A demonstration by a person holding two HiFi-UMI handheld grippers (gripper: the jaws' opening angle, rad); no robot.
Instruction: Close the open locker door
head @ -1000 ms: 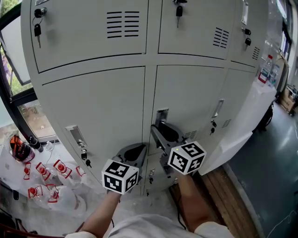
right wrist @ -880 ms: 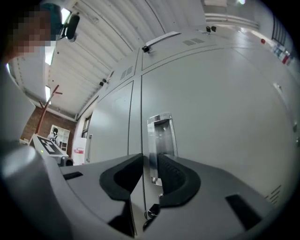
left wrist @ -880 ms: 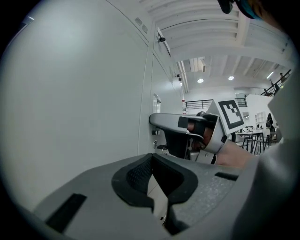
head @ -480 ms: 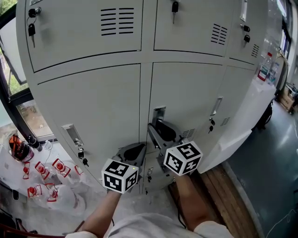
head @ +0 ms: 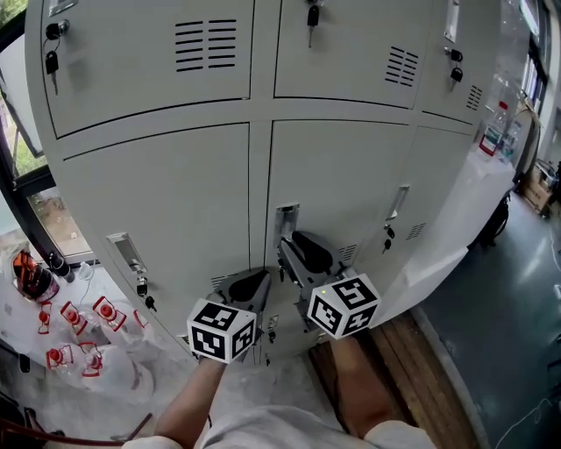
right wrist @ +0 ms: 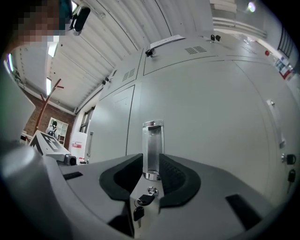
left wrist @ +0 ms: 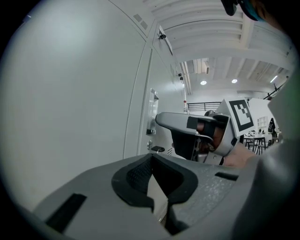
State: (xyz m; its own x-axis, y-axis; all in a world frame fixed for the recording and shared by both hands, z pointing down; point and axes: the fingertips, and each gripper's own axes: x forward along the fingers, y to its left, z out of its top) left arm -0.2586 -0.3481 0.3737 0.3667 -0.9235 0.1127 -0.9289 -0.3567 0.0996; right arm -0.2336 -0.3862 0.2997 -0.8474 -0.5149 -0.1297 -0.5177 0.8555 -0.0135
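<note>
The grey lower middle locker door [head: 337,175] looks about flush with its neighbours. Its chrome handle [head: 286,219] stands upright above a lock with a hanging key [right wrist: 139,206]. My right gripper [head: 286,254] reaches level to the handle's lower end. In the right gripper view the handle [right wrist: 153,140] fills the gap between the black pads [right wrist: 174,176], so the right gripper [right wrist: 151,164] is shut on it. My left gripper [head: 256,281] hangs just left and lower, by the door seam. Its tips meet, with nothing held [left wrist: 152,159]. The right gripper [left wrist: 197,133] shows beside it there.
More locker doors with keys [head: 311,17] rise above and to both sides. On the floor at left a plastic sheet holds several red-and-white items [head: 79,338]. Wooden boards [head: 412,351] lie at the right foot. A white-covered surface [head: 456,237] runs along the right.
The head view has swung a little, so the lockers sit further left in the picture. Both grippers keep their places at the door.
</note>
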